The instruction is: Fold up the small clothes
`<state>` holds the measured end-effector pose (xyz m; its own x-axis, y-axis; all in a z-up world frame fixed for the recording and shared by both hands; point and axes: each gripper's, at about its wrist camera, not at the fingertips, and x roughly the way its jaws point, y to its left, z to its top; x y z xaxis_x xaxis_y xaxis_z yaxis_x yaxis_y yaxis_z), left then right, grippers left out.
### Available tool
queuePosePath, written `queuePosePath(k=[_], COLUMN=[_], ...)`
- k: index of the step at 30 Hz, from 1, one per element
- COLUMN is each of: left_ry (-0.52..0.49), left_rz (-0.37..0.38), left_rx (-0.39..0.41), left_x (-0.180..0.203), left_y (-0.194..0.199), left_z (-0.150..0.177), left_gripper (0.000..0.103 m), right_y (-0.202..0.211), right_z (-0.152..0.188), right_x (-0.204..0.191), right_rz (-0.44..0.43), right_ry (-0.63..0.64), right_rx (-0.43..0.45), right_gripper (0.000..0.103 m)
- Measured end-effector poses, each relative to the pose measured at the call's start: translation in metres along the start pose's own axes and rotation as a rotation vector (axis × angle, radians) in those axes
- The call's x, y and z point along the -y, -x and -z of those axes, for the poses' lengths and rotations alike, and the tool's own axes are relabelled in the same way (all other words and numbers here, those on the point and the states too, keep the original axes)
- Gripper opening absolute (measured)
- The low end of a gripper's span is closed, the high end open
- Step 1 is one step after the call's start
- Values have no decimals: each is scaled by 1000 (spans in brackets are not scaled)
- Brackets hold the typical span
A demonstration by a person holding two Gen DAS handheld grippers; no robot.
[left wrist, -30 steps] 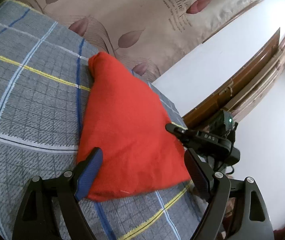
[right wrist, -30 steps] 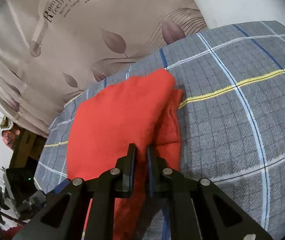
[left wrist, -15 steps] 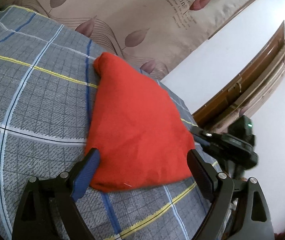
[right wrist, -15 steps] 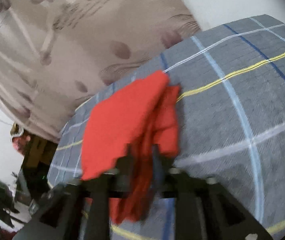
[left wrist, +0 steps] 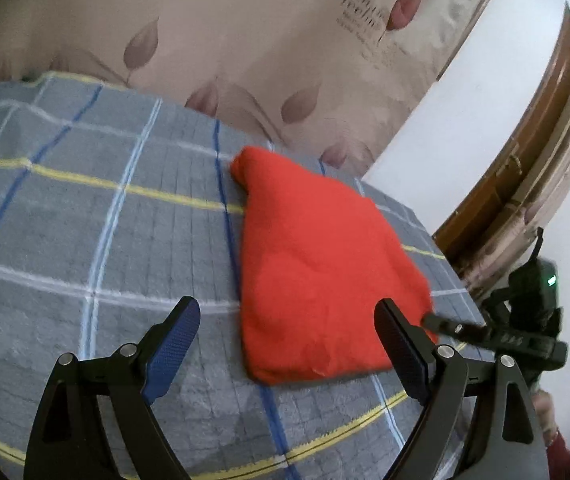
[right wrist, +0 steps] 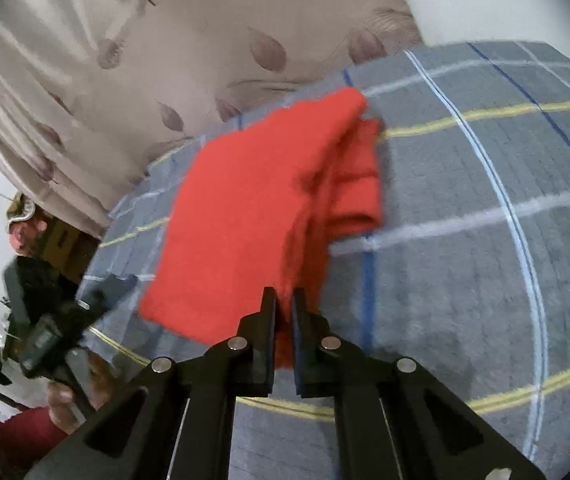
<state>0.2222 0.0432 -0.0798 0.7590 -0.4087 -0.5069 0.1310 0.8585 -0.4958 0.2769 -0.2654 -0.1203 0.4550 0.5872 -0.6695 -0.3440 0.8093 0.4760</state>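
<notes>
The red garment (left wrist: 325,268) lies folded on the grey plaid bed (left wrist: 85,220), centre-right in the left wrist view. In the right wrist view the right gripper (right wrist: 283,300) has its jaws clamped together on the garment's near edge. The left gripper (left wrist: 287,320) hangs above the bed, jaws apart and opening, nothing pinched.

Lighting: soft, even, moderately bright indoor light; faint shadows. Quality: strong fisheye bending, black corner vignette; motion blur throughout the right wrist view.
</notes>
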Motion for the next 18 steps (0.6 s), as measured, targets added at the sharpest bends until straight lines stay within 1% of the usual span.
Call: queuePosePath(k=[2, 3, 4, 5, 6, 7, 8, 9, 10, 11, 12, 14, 16, 18], left_ry=[-27, -46, -54, -53, -46, -42, -44, -50, -55, -57, -63, -105, -174, -246], left_rz=[-7, -13, -8, -2, 7, 9, 7, 8, 15, 20, 21, 7, -33, -88], left_rx=[9, -1, -12, -16, -12, -5, -6, -14, -32, -40, -46, -57, -70, -79], left_x=[2, 5, 5, 5, 4, 2, 1, 0, -3, -3, -4, -3, 2, 8], left_y=[0, -3, -5, -6, -7, -7, -9, -12, -16, -19, -21, -28, -35, -42], left_z=[-3, -5, -7, -8, -10, -13, -15, -18, -22, -24, -26, -32, -37, -40], left_gripper=[92, 92, 92, 92, 92, 92, 92, 92, 92, 92, 92, 92, 92, 92], right_y=[-12, -13, -9, -2, 4, 11, 15, 20, 22, 24, 23, 13, -2, -20], right_z=[6, 7, 4, 1, -3, -10, -16, -24, -31, -42, -48, -66, -80, -89], right_x=[10, 12, 13, 12, 13, 14, 15, 18, 21, 24, 24, 27, 30, 35], right_rz=[9, 1, -6, -23, -39, -32, -19, -11, -16, -25, -24, 9, 11, 43], right_ry=[-21, -29, -29, -30, -35, -43, -47, -56, -61, -63, -60, -55, -38, -19], right_rx=[-39, -40, -26, 2, 19, 37, 52, 78, 93, 112, 117, 105, 77, 39], right_gripper=[6, 6, 6, 11, 13, 15, 32, 62, 75, 93, 99, 99, 99, 99])
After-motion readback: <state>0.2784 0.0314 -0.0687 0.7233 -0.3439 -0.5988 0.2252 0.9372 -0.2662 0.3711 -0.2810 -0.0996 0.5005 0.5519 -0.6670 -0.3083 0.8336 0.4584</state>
